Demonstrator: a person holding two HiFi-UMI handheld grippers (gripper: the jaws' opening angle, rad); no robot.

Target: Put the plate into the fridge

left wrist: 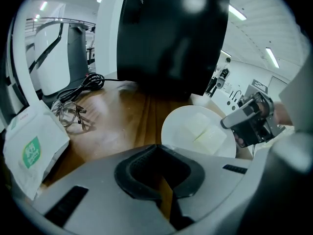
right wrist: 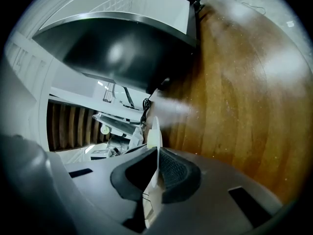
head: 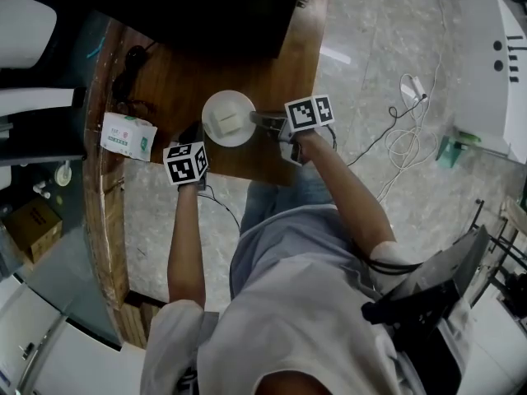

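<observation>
**A:** Head view, contents?
**B:** White plate (head: 228,118) at the wooden table's (head: 173,81) near edge. Right gripper (head: 258,120) at its 3 o'clock, clamped on the rim. Left gripper (head: 196,135) at 7 o'clock. Tissue pack (head: 128,135) at 9, black appliance (head: 206,15) at 12.
**A:** Left gripper view?
**B:** Jaws drawn together, nothing between. Eyeglasses (left wrist: 68,114) and black cable (left wrist: 90,82) at 10 o'clock. Plate at 2, bearing a pale square slab (left wrist: 205,131).
**A:** Right gripper view?
**B:** Plate rim edge-on, pinched between both pads. The appliance looms at 11 o'clock.
</observation>
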